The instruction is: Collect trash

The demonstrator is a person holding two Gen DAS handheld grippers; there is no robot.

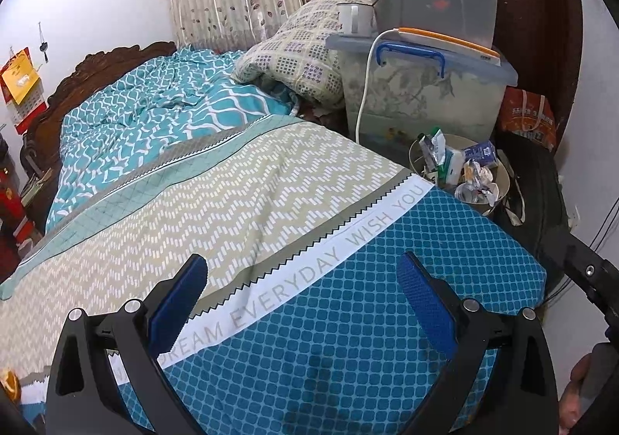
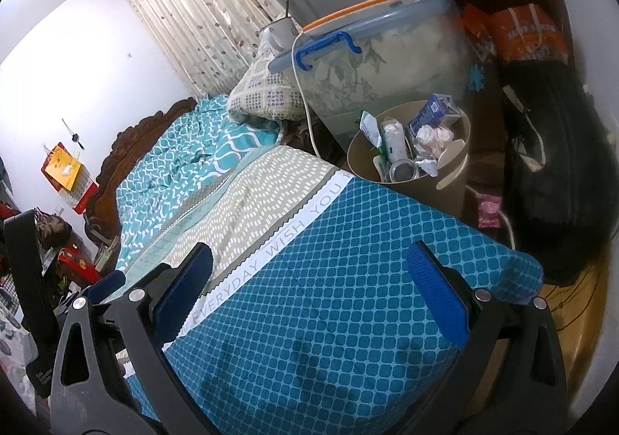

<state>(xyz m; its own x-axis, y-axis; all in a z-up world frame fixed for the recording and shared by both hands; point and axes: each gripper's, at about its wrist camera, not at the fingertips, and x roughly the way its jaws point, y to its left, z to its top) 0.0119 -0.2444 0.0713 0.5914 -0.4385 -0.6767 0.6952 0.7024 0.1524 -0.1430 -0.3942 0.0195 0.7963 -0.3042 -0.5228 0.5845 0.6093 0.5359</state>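
A beige waste bin (image 2: 452, 168) stands on the floor beside the bed's far corner, filled with wrappers, crumpled paper, a tape roll and a blue carton. In the left wrist view the same bin (image 1: 503, 179) shows past the bed's edge. My left gripper (image 1: 303, 272) hovers open over the blue-patterned end of the bedspread (image 1: 348, 299), nothing between its blue pads. My right gripper (image 2: 311, 261) is also open and empty above the same bedspread (image 2: 329, 299). The left gripper's blue fingertip (image 2: 106, 282) shows at the lower left of the right wrist view.
Stacked plastic storage boxes (image 1: 425, 86) with a white mug (image 1: 354, 19) and a white cable (image 1: 363, 94) stand behind the bin. A folded quilt (image 1: 294, 52) lies by the curtain. A black bag (image 2: 553, 172) and orange bag (image 2: 530, 36) sit right of the bin.
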